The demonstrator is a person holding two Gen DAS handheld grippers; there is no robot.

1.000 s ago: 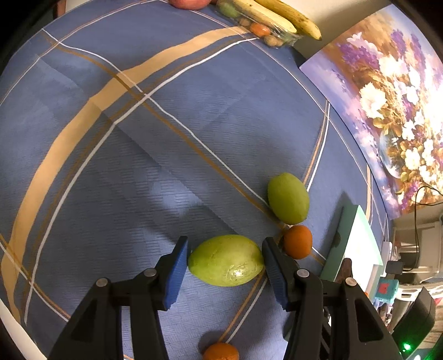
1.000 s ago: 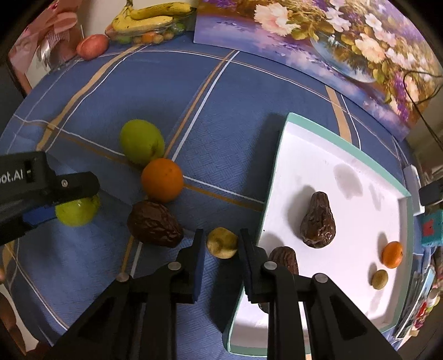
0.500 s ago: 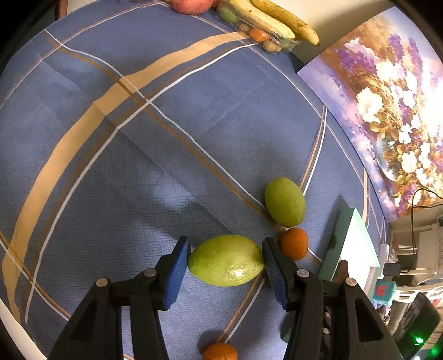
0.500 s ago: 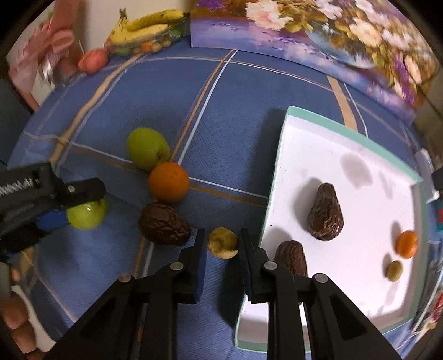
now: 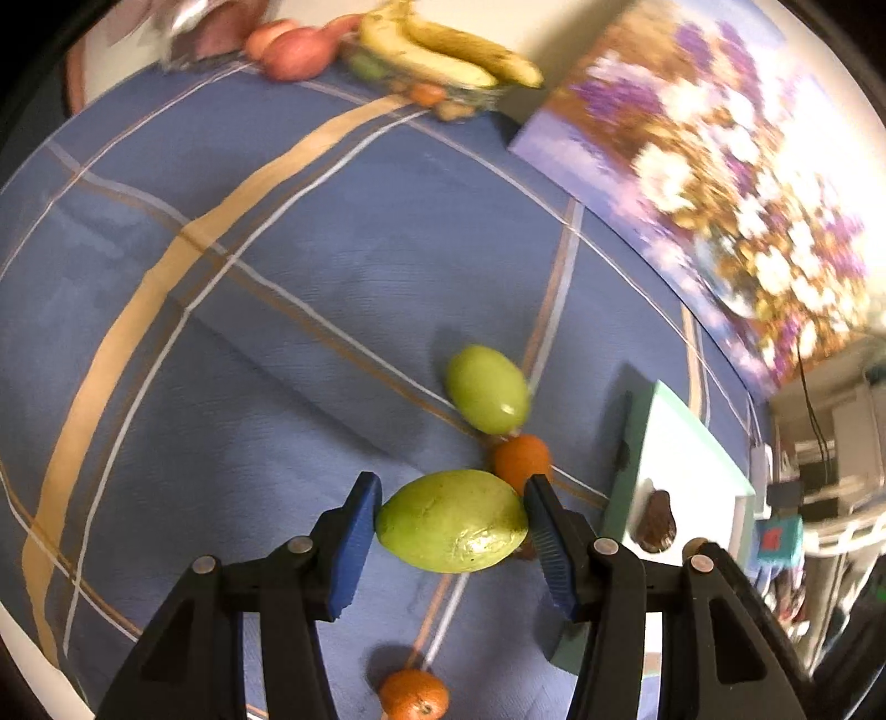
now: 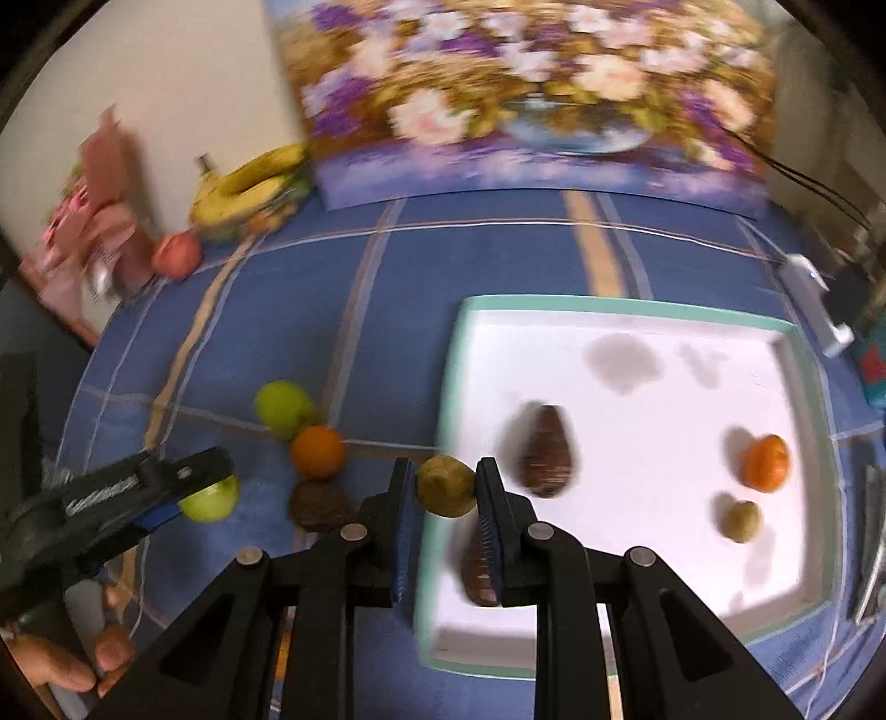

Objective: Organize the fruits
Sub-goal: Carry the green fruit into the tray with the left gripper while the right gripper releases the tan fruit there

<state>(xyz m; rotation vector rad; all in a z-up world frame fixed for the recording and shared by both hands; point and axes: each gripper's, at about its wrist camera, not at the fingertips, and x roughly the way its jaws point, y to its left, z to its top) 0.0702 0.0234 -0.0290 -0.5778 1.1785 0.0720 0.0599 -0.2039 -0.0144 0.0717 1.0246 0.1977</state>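
My left gripper (image 5: 451, 526) is shut on a large green fruit (image 5: 451, 520), held above the blue cloth; it also shows in the right wrist view (image 6: 210, 501). My right gripper (image 6: 446, 490) is shut on a small yellow-brown fruit (image 6: 446, 486), lifted over the left rim of the white tray (image 6: 620, 302). The tray holds two dark wrinkled fruits (image 6: 548, 451), an orange (image 6: 767, 462) and a small brown fruit (image 6: 742, 520). On the cloth lie a second green fruit (image 5: 487, 387), an orange (image 5: 520, 454) and a dark fruit (image 6: 321, 504).
A small orange (image 5: 412, 692) lies on the cloth near the left gripper. Bananas (image 5: 448, 52) and a red fruit (image 5: 293, 50) sit at the far edge. A flower painting (image 6: 531, 94) leans at the back. A white power strip (image 6: 814, 302) lies right of the tray.
Both grippers have risen with their fruits. The right gripper has lifted the small yellow-brown fruit off the cloth and moved it right, over the tray's rim.
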